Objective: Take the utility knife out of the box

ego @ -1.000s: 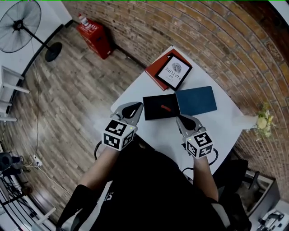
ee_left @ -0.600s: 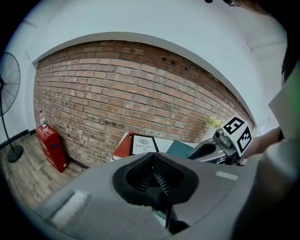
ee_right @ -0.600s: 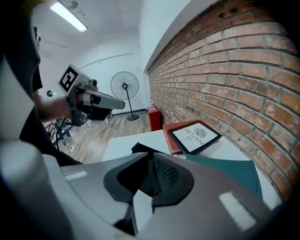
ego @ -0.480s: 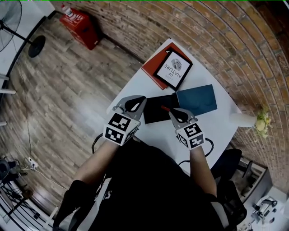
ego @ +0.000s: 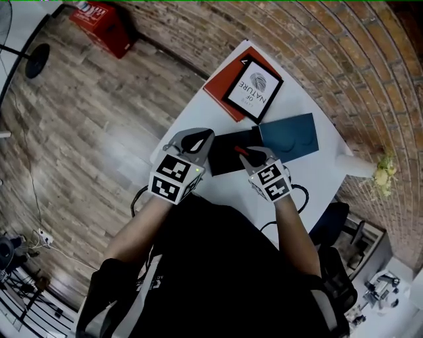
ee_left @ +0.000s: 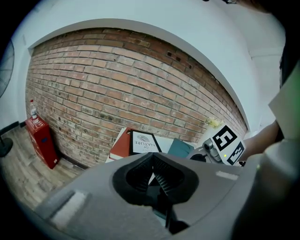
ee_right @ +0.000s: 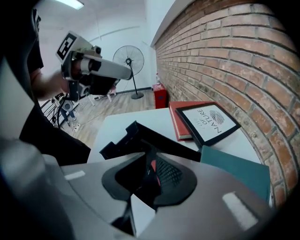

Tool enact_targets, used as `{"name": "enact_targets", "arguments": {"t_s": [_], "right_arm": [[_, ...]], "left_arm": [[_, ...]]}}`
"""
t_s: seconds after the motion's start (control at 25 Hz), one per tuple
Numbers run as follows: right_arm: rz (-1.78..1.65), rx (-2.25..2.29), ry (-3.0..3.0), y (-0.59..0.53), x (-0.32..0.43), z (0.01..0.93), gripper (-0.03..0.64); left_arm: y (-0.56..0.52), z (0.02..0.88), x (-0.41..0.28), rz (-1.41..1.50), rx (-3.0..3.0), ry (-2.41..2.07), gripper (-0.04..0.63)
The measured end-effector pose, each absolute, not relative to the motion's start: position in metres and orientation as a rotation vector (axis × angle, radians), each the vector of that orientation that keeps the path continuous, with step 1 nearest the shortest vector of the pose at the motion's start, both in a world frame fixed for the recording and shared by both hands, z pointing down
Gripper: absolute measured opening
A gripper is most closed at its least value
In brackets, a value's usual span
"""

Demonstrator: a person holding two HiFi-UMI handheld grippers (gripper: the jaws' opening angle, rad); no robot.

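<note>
As right gripper's jaws have just been opening, the red knife sits btwn them, unpinched, down in the black box. Left gripper is clenched on nothing, box just beyond its tips. Risk: an off-centre close skids the knife or snags the box wall. Knife mostly hidden, pad contact unclear.

Lit brightly and evenly from overhead, by a ceiling strip lamp. Washed with pale glare on the wooden floor. Bent hard by fisheye along the brick wall, darkened at rounded corners. Blurred in the closest foreground of the 2 gripper views.
</note>
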State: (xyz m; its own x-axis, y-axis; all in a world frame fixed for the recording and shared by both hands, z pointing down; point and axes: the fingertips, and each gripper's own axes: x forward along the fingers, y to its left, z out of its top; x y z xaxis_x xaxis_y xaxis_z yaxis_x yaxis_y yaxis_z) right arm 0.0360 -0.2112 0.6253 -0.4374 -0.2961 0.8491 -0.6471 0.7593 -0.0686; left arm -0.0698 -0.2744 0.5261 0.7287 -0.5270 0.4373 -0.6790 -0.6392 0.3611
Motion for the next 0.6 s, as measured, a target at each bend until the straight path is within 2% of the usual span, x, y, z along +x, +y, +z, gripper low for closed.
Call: {"name": "enact_targets", "arguments": {"t_s": [0.6], "right_arm": [[0.353, 0.487, -1.805, -0.206, 0.027, 0.678, 0.089]], "left_arm": [[-0.282, 0.527, -0.106, 0.386, 2.386, -0.966, 0.008]]}}
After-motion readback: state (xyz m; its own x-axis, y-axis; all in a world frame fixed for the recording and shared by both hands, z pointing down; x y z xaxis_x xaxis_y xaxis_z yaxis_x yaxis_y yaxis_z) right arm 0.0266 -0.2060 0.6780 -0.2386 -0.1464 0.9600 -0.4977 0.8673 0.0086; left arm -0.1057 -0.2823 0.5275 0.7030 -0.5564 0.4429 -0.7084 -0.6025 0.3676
